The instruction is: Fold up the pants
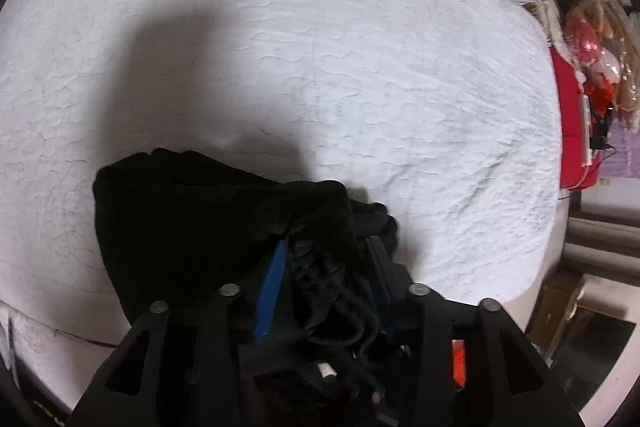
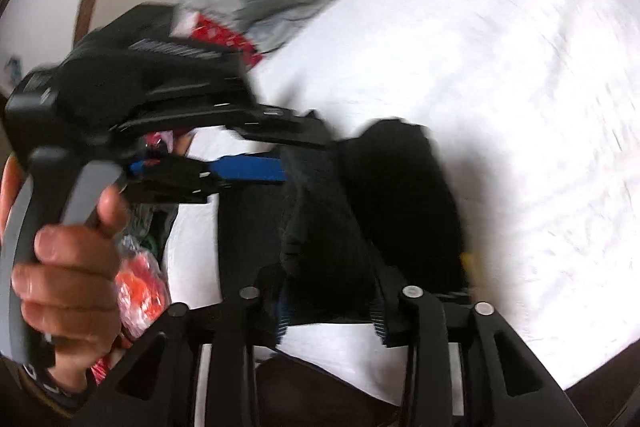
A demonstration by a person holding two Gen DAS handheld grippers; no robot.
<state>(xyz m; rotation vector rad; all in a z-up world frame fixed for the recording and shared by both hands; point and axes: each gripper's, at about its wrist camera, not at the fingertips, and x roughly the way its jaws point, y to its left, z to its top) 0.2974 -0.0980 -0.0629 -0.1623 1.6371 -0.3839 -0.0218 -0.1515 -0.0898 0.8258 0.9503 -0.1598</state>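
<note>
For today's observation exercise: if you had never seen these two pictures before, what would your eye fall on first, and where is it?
First, the black pants, bunched into a dark heap against the white quilted bedspread, low in both views. Next, the two grippers meeting at that heap: the left gripper has cloth and a drawstring between its blue pads, and the right gripper also has fabric between its fingers. In the right wrist view, a hand gripping the grey handle at left also stands out.

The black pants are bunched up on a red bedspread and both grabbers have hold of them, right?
Almost. The bedspread is white, not red; the left wrist view shows it plainly. The rest holds: the black pants are bunched up, with cloth between the jaws of both the left gripper and the right gripper.
</note>
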